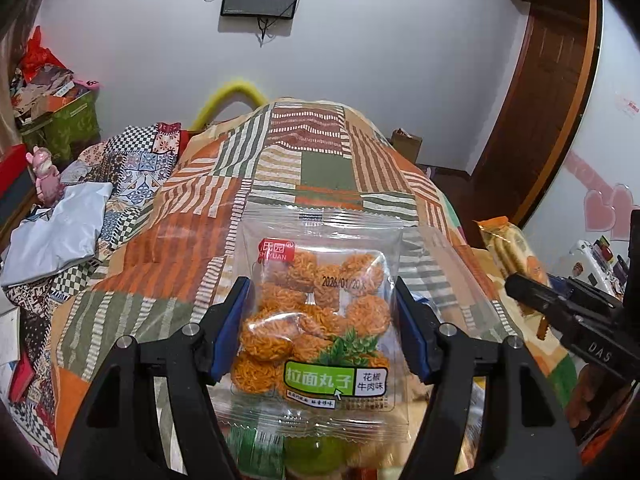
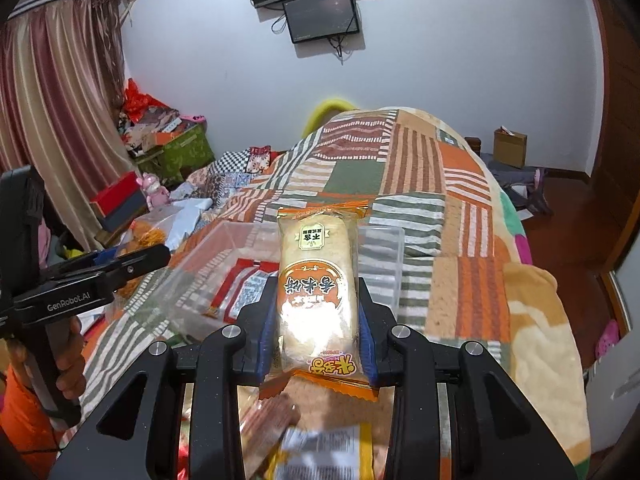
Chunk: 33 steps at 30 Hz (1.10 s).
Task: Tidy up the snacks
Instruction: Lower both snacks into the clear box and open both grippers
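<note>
My left gripper (image 1: pixel 322 300) is shut on a clear packet of orange noodle balls (image 1: pixel 320 312) and holds it upright above the bed. My right gripper (image 2: pixel 318 300) is shut on an orange-edged rice cracker packet (image 2: pixel 318 280), held upright over a clear plastic box (image 2: pixel 384 256). The box holds a red-and-white snack packet (image 2: pixel 244 288). The right gripper and its cracker packet (image 1: pixel 514 252) also show at the right of the left wrist view. The left gripper (image 2: pixel 140 258) shows at the left of the right wrist view.
A patchwork quilt (image 1: pixel 304 160) covers the bed. More snack packets lie below the grippers, green ones (image 1: pixel 304 452) and a yellow one (image 2: pixel 324 456). Clutter, boxes and a pink toy (image 1: pixel 44 176) stand at the left. A wooden door (image 1: pixel 548 92) is at the right.
</note>
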Available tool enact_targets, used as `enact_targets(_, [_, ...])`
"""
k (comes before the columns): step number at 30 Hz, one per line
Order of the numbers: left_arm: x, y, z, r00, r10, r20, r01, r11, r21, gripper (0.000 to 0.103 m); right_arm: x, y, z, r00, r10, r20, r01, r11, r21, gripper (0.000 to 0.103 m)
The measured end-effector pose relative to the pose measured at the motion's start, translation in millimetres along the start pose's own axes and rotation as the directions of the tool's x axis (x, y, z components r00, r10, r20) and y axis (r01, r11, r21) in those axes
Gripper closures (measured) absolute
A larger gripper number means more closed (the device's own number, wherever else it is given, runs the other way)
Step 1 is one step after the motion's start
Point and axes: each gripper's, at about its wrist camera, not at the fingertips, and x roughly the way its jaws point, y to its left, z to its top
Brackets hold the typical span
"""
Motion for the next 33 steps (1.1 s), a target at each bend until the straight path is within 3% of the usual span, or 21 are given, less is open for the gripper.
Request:
enact_targets(15, [78, -4, 1, 0.991, 0.024, -0.128, -0.017, 0.998, 0.054, 0.036, 60, -10, -10, 0.990, -0.030, -0.140, 0.029, 1.000, -0.011, 0.072])
enact_targets(25, [99, -10, -8, 0.978, 0.006, -0.211, 0.007, 0.998, 0.061, 0.036, 67, -7, -13, 0.984, -0.066, -0.164, 0.062, 0.998, -0.032, 0.071])
enact_targets(33, [103, -15, -13, 0.973, 0.058, -0.225, -0.035, 0.994, 0.104, 0.036, 63, -2, -15, 0.981, -0.091, -0.172, 0.081, 0.995, -0.064, 0.069])
